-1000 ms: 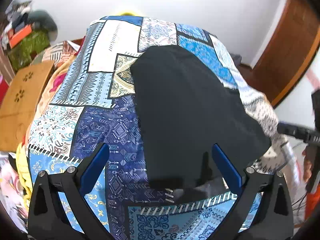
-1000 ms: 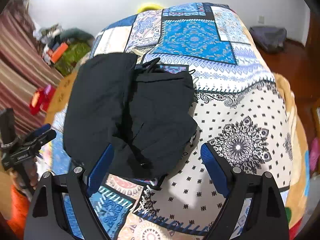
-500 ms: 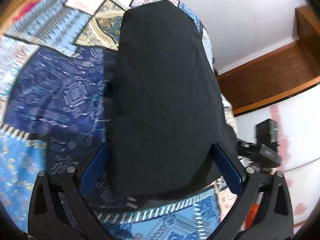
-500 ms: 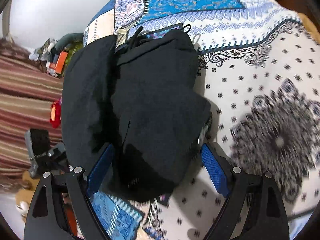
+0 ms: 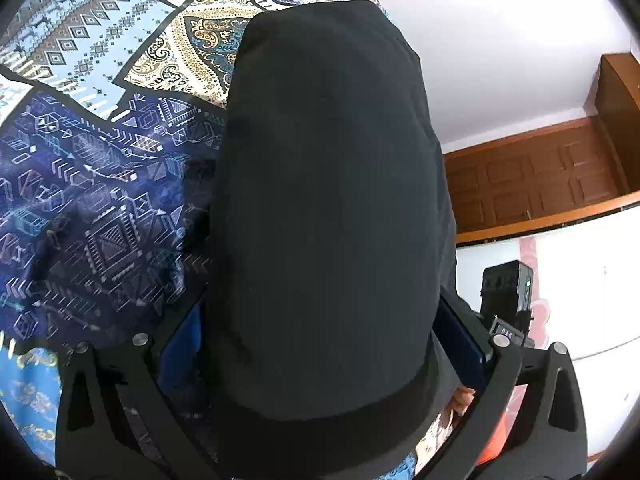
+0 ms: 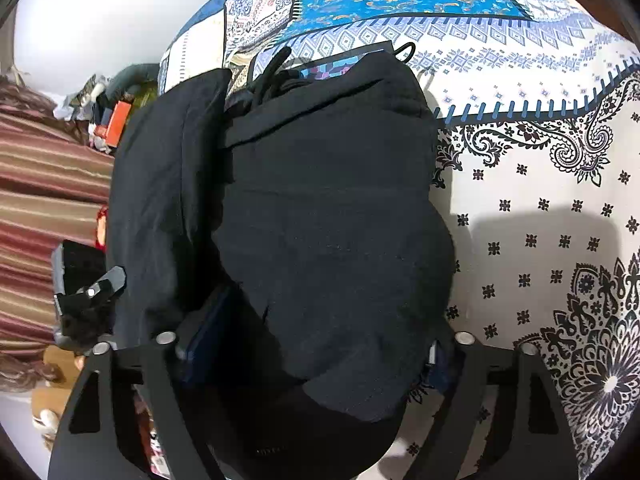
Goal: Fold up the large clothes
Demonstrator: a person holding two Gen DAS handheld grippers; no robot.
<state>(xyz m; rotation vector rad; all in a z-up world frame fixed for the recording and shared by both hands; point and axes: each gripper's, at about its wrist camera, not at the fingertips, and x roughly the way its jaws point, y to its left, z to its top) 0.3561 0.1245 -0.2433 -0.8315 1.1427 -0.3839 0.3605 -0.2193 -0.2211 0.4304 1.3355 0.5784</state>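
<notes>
A black garment (image 5: 328, 184) lies folded on the patterned bedspread (image 5: 92, 208). Its near end fills the gap between the blue pads (image 5: 182, 348) of my left gripper (image 5: 324, 344), which stands open around it. In the right wrist view the garment (image 6: 320, 220) shows as two folded layers with black drawcords (image 6: 276, 64) at the far end. My right gripper (image 6: 316, 348) straddles its near edge. Its jaws are closing, with cloth between them and bulging over the pads. Each gripper shows at the edge of the other's view: the right (image 5: 508, 304), the left (image 6: 88, 300).
The bedspread (image 6: 540, 220) stretches away to the right of the garment. A brown wooden door (image 5: 540, 184) and a white wall (image 5: 500, 40) stand beyond the bed. Striped fabric (image 6: 40, 200) and a pile of clutter (image 6: 108, 120) sit off its left side.
Both grippers have come down and forward over the near end of the garment, which now lies between each pair of jaws. The left one has also rolled.
</notes>
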